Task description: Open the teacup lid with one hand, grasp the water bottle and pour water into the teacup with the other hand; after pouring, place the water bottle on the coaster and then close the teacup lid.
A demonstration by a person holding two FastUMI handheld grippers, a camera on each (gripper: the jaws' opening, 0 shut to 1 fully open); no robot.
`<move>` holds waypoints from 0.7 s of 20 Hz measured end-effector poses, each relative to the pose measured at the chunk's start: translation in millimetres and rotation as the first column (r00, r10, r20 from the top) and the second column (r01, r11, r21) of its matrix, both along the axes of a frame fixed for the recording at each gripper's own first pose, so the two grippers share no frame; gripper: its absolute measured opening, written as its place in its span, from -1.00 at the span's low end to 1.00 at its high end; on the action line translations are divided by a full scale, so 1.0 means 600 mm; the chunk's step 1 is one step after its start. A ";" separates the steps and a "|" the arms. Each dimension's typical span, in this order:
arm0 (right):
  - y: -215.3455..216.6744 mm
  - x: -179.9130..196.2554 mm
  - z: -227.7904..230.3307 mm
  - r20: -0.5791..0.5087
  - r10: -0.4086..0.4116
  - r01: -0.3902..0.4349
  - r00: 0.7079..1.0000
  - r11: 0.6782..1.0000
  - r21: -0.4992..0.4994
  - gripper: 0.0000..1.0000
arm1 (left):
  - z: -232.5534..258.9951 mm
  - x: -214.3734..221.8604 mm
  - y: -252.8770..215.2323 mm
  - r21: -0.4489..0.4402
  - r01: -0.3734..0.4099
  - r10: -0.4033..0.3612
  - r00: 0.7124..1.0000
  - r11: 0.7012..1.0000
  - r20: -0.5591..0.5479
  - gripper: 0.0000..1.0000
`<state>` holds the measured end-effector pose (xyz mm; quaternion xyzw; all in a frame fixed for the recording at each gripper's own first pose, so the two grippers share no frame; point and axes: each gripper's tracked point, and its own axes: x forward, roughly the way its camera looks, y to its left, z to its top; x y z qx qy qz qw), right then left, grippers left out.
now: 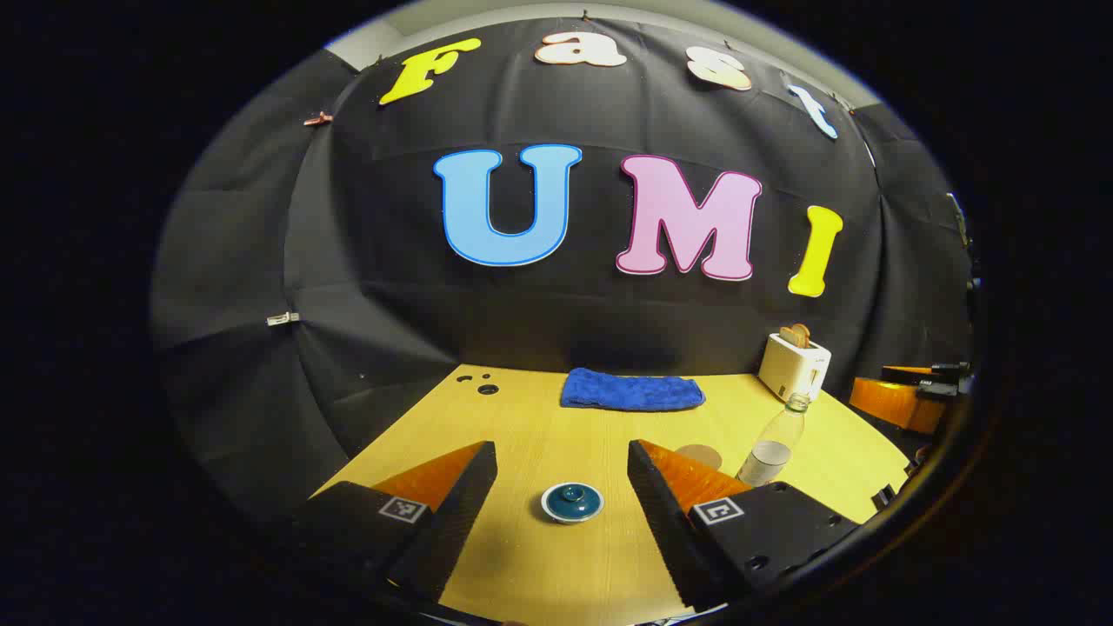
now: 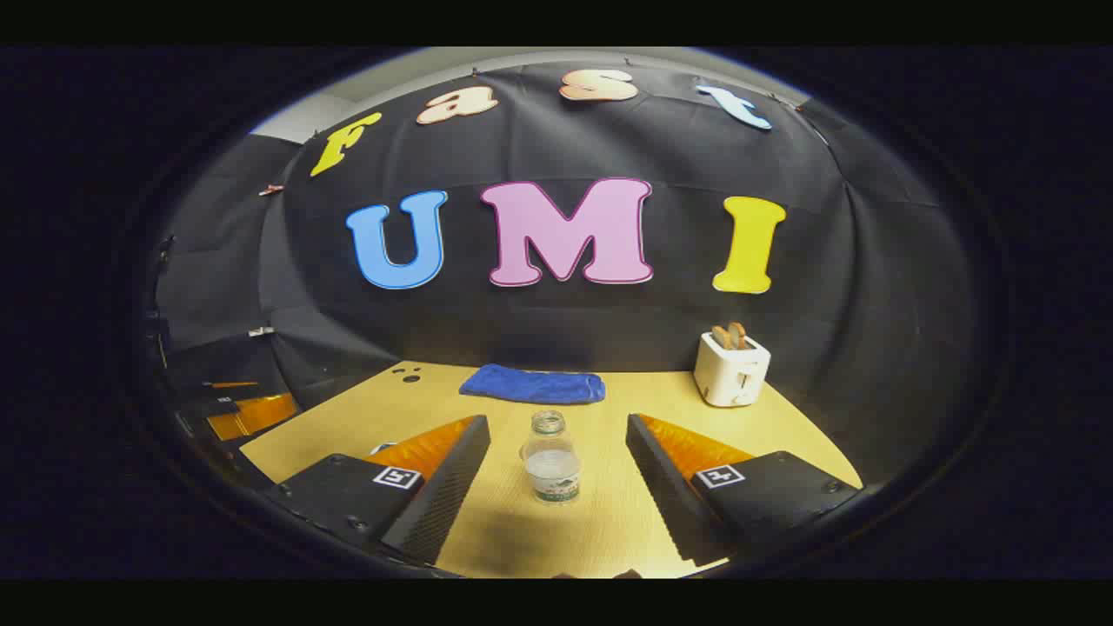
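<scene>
Teacup lid [image 1: 572, 502] dead ahead betw. spread jaws of left gripper [image 1: 563, 496], water bottle [image 2: 551, 461] upright, centred betw. right gripper's [image 2: 556, 474] spread jaws; neither touching.

No legible text shows. The water bottle [image 2: 551, 465] carries a label band at 6 o'clock, too small to read; each tool's fingers bear square coded markers without words.

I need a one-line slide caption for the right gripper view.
Open right gripper facing an uncapped clear plastic water bottle on the wooden table, blue folded towel behind.
</scene>
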<state>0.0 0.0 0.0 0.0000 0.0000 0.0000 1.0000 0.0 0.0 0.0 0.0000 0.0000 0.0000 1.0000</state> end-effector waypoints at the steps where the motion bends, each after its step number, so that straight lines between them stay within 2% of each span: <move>1: -0.002 0.005 -0.001 0.011 0.007 -0.007 1.000 1.000 0.003 0.96 | -0.007 0.006 -0.001 0.020 -0.015 0.015 1.000 1.000 -0.006 0.90; 4: -0.001 0.022 -0.013 0.012 0.042 -0.042 0.999 0.999 0.004 0.93 | -0.018 0.023 -0.014 0.039 -0.033 0.034 0.999 0.999 -0.016 0.90; 5: -0.001 0.027 -0.012 0.017 0.046 -0.046 0.999 0.999 -0.004 0.98 | -0.021 0.029 -0.021 0.039 -0.028 0.028 0.999 0.999 -0.020 0.91; 11: 0.000 0.047 -0.042 -0.054 0.022 -0.023 0.998 1.000 -0.018 0.99 | -0.051 0.061 -0.043 0.030 0.066 -0.063 0.995 0.997 -0.074 0.91; 14: 0.009 0.055 -0.054 -0.074 0.011 -0.013 0.997 0.999 -0.030 0.99 | -0.069 0.080 -0.026 0.051 0.066 -0.061 0.993 0.996 -0.098 0.90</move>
